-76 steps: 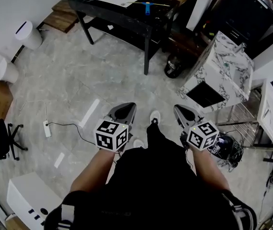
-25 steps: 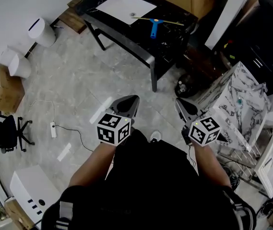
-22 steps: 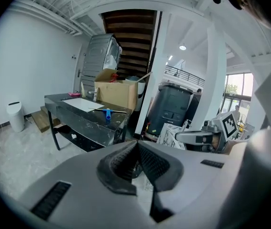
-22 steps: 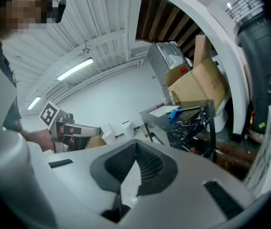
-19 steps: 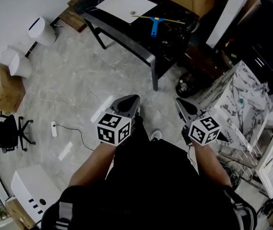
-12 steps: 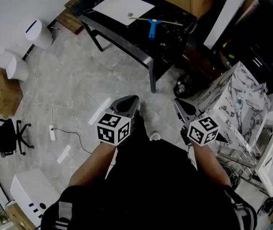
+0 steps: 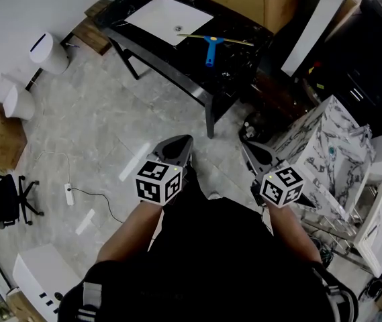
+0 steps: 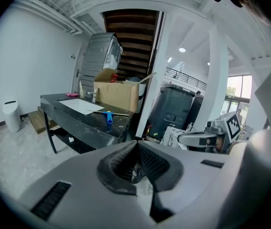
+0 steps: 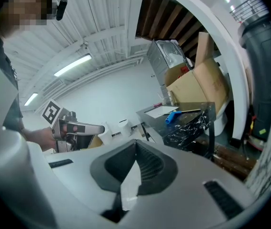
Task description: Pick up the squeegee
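We are treating the squeegee [image 7: 209,49] as a light, rigid tool: a stiff blue handle, probably smooth, carrying a thin crossbar that could flex. It is lying flat on the black table [image 7: 239,58], toward its right end, with the handle pointing at the near edge. We are judging the middle of the handle to be the best place to grip. We are holding the left gripper [image 7: 188,138] and right gripper [image 7: 244,145] side by side, well apart from the table and pointing slightly downward. Both pairs of jaws are closed together on nothing.
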